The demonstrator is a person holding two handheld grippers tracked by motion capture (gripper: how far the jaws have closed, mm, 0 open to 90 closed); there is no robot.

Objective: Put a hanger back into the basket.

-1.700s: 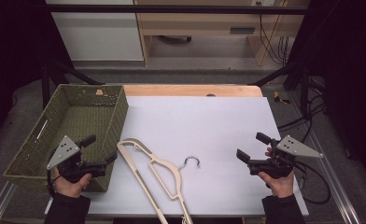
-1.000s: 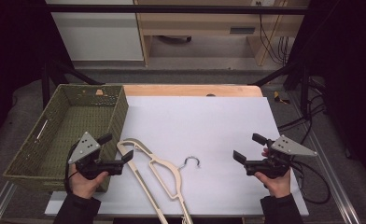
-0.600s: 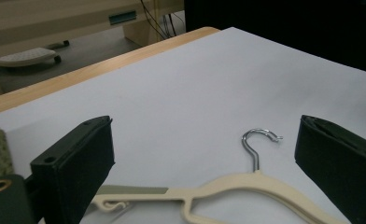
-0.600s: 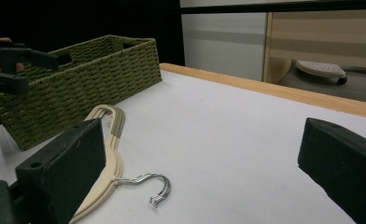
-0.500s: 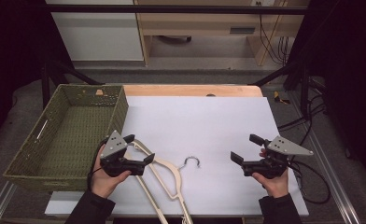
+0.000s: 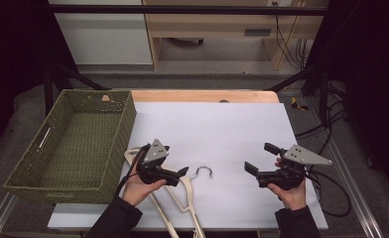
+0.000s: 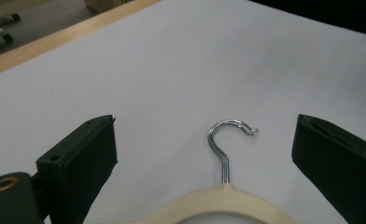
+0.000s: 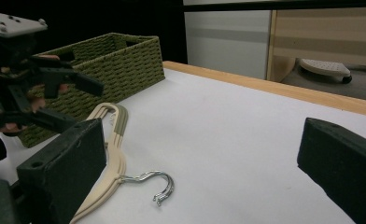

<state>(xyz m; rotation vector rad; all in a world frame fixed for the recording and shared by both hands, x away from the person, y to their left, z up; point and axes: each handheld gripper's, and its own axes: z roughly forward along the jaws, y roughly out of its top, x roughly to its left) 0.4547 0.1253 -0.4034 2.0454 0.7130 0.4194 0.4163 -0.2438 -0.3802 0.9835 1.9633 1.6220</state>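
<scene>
The high view looks forward and down from above the person's side, taking in the whole table (image 6: 232, 124); the left gripper view sits low and close over the hanger hook (image 7: 228, 144); the right gripper view looks level across toward the basket (image 8: 111, 65); all share that hook.

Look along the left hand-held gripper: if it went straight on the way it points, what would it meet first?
Probably the hangers' cream neck just below the metal hook, which lies between the open jaws of the left hand-held gripper; height above it is unclear.

Hangers (image 6: 180, 198) right of basket (image 6: 76, 144) (on table (image 6: 232, 129))
</scene>
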